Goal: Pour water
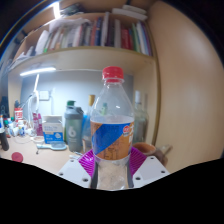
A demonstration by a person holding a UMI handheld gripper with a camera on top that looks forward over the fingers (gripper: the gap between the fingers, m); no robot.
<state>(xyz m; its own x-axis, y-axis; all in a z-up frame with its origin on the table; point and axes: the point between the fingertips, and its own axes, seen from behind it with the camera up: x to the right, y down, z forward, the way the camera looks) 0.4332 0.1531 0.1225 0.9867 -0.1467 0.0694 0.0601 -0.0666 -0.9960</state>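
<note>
A clear plastic bottle (112, 125) with a red cap and an orange and blue label stands upright between my fingers. My gripper (112, 165) is shut on the bottle's lower body, with the purple pads (88, 162) pressing on both sides just below the label. The bottle is held up in front of the desk and fills the middle of the gripper view. Its base is hidden below the fingers. An orange cup (145, 152) shows just right of the bottle, behind it.
A cluttered desk (40, 150) lies to the left with small bottles, a jar (73, 128) and a pink object (17, 156). A bookshelf (95, 35) with a light strip runs above. A wooden wall panel (185, 80) stands at the right.
</note>
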